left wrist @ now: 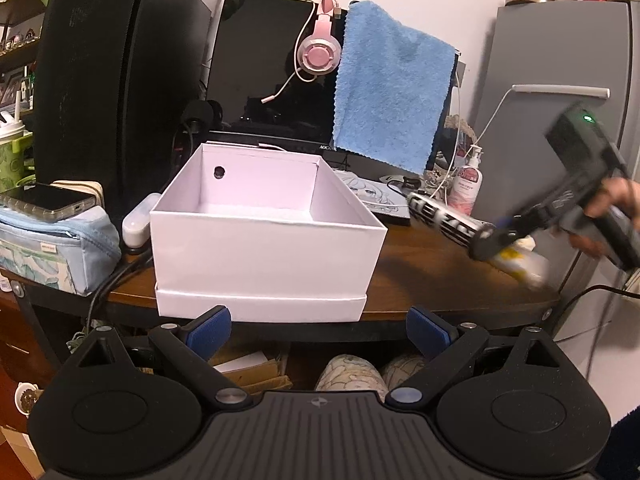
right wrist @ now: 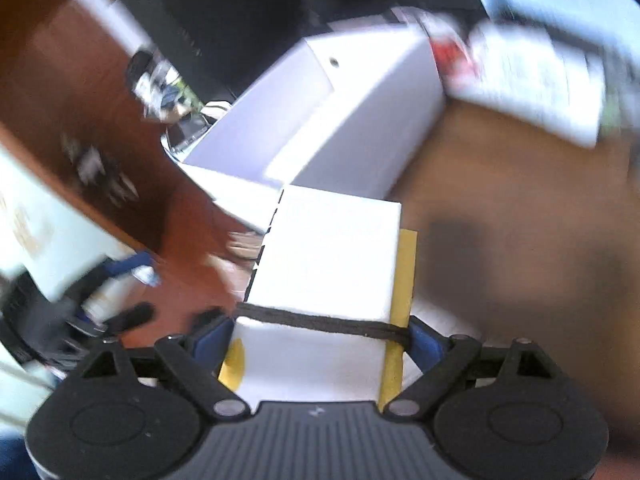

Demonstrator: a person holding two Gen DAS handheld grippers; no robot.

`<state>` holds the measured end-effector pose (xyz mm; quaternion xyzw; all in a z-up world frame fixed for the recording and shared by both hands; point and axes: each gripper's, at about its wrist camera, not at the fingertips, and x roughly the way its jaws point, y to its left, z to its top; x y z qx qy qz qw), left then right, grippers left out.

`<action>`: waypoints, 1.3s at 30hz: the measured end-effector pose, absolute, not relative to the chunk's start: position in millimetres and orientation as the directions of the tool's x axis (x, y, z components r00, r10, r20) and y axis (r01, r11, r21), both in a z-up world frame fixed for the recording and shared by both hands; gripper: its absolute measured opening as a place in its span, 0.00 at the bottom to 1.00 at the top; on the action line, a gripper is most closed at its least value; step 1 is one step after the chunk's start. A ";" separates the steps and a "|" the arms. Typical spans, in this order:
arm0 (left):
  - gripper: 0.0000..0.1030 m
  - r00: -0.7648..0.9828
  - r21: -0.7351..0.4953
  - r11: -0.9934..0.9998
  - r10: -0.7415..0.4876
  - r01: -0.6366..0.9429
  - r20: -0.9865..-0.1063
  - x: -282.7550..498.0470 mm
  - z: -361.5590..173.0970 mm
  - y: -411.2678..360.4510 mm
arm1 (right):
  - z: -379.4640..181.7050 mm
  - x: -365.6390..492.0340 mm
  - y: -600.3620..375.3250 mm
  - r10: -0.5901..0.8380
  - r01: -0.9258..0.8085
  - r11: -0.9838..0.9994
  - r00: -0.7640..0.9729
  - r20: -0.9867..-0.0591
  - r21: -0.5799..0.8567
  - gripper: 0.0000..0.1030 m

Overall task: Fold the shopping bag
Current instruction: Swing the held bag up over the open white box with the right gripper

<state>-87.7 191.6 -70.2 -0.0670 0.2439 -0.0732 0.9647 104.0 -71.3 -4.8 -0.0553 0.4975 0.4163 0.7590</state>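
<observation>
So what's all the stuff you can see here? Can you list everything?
folded shopping bag: one, white and yellow, black band around it, held in the right tool
box: one, white, open, on the table
table: one, brown wood
towel: one, blue, draped over the monitor
monitor: one, black, behind the box
headphones: one, pink, hanging on the monitor
phone: one, on a blue pouch, left
bottle: one, white and pink, right
left tool: open, empty
right tool: shut on the bag
hand: one, holding the right tool
</observation>
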 end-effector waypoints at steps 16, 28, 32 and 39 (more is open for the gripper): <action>0.93 0.841 -0.141 0.986 -0.152 0.091 -0.519 -66.4 -73.6 184.9 | -67.5 202.4 -35.1 0.297 -0.966 0.217 0.200 -0.934 -0.139 0.88; 0.93 0.834 -0.107 0.987 -0.157 0.118 -0.530 -57.1 -71.9 174.3 | -68.6 211.9 -27.4 0.333 -0.978 0.176 0.169 -0.928 -0.115 1.00; 0.93 0.829 -0.113 0.986 -0.165 0.123 -0.534 -56.4 -74.7 174.1 | -76.1 222.2 -22.4 0.291 -0.964 0.258 0.140 -0.946 -0.064 1.00; 0.93 0.830 -0.129 0.986 -0.162 0.110 -0.534 -59.3 -76.1 180.4 | -89.2 240.2 -13.8 0.222 -0.916 0.401 0.080 -0.972 0.017 1.00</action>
